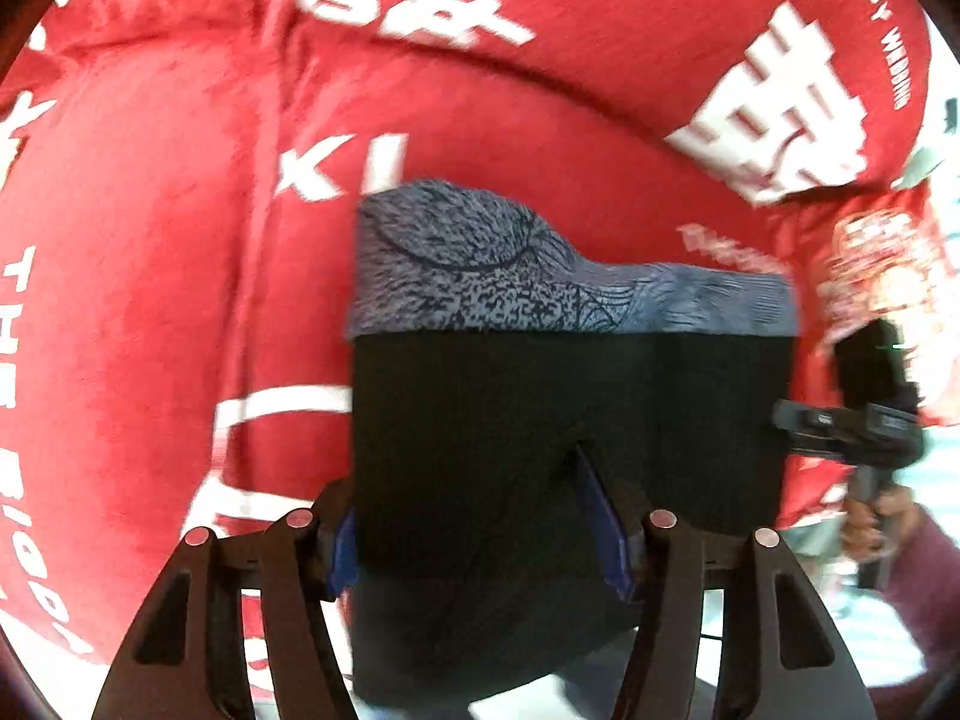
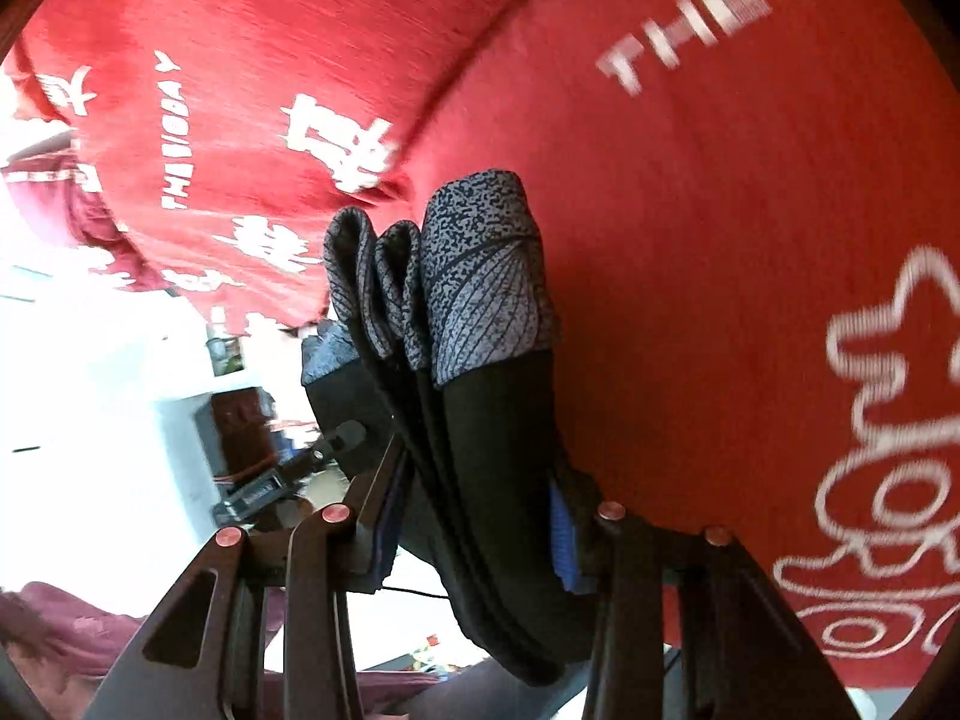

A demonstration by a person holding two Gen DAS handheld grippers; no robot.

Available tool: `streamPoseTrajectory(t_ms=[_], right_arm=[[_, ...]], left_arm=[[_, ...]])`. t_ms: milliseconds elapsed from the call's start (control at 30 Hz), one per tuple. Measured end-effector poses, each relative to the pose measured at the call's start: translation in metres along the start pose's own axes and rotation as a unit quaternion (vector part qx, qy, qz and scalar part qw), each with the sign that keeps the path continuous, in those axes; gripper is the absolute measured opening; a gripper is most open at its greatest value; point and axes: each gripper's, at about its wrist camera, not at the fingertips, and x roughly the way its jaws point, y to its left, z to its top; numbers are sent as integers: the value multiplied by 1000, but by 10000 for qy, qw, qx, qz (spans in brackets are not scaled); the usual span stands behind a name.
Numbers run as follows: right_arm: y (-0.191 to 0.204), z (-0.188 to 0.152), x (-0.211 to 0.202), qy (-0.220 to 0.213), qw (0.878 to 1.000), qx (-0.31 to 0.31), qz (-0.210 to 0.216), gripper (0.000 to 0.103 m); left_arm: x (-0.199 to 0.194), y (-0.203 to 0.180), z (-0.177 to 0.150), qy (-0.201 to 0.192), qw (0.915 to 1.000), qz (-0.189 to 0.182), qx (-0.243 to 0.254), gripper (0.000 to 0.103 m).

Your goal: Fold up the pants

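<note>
The pants (image 1: 540,420) are black with a grey patterned waistband (image 1: 540,276). They hang lifted above the red cloth. My left gripper (image 1: 480,528) is shut on the black fabric, which drapes between and over its blue-padded fingers. My right gripper (image 2: 474,528) is shut on the folded layers of the same pants (image 2: 492,420), with the bunched waistband (image 2: 474,276) sticking out past the fingertips. The right gripper also shows at the right of the left wrist view (image 1: 852,426), at the pants' edge.
A red cloth with white lettering (image 1: 150,300) covers the surface under the pants and fills both views (image 2: 720,240). A person's arm in a maroon sleeve (image 1: 918,564) holds the right gripper. A bright room lies past the cloth's edge (image 2: 90,390).
</note>
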Motion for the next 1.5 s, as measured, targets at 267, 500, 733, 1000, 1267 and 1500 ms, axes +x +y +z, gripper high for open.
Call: streamPoseTrajectory(t_ms=[267, 500, 733, 1000, 1267, 1500], right_arm=[[6, -2, 12, -496, 9883, -456, -1369, 69], [25, -31, -2, -844, 9662, -316, -2414, 80], [53, -78, -12, -1071, 9419, -300, -3170, 92], [118, -127, -4, -1311, 9189, -656, -3663, 103], [169, -162, -12, -1386, 9154, -467, -3750, 103], [197, -182, -25, -1613, 9125, -420, -3736, 103]], left_arm=[[11, 18, -3, -250, 9994, 180, -175, 100], [-8, 0, -18, -244, 9943, 1029, 100, 100], [-37, -33, -48, -283, 9847, 1638, 527, 102], [-80, -61, -73, -361, 9812, 1769, 680, 102], [-132, -70, -84, -583, 9804, 1784, 591, 102], [-153, -78, -95, -634, 9799, 1737, 754, 102]])
